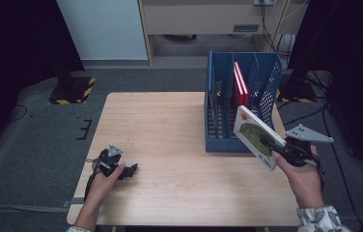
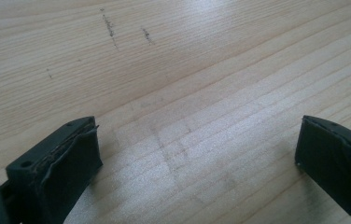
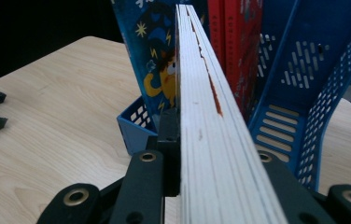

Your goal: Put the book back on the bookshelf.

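Right of frame: right tool (image 1: 277, 151) clamped on tilted book (image 1: 254, 136), just beside blue file rack (image 1: 271, 87) holding red books (image 1: 240, 87); lower left: left tool (image 1: 121, 169) resting on worktop (image 1: 165, 130).

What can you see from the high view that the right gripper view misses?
The high view alone shows the person's right hand and the book's white-and-green cover. The right gripper view alone shows the book's page edges up close, clamped between the jaws, and its blue cartoon cover. Both show the blue file rack, the red books inside it and the wooden table.
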Demonstrator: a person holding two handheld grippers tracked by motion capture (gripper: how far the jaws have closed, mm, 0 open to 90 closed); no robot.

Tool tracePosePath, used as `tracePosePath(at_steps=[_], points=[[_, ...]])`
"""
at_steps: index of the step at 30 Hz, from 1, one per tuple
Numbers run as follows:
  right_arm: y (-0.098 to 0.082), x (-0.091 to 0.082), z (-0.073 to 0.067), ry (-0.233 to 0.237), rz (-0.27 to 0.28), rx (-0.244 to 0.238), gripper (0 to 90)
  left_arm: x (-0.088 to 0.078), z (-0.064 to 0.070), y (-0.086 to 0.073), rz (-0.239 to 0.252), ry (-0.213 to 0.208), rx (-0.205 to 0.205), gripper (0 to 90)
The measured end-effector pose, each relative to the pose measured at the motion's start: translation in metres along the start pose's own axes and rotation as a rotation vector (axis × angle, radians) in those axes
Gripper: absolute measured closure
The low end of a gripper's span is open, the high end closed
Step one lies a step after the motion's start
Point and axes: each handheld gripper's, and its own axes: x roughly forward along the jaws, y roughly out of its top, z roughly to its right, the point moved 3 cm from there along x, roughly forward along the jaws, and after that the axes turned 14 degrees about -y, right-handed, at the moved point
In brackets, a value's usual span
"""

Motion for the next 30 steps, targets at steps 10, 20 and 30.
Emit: tracePosePath(at_steps=[10, 20, 30], points=[[-0.003, -0.001, 0.011, -0.048, 0.008, 0.025, 75.6, 0.001, 0.000, 0.000, 0.001, 0.003, -0.002, 0.0], [-0.003, -0.004, 0.021, -0.096, 0.016, 0.055, 75.6, 0.001, 0.001, 0.001, 0.001, 0.001, 0.000, 0.0], [-0.002, -0.004, 0.030, -0.135, 0.019, 0.076, 75.6, 0.001, 0.001, 0.001, 0.001, 0.002, -0.001, 0.0]])
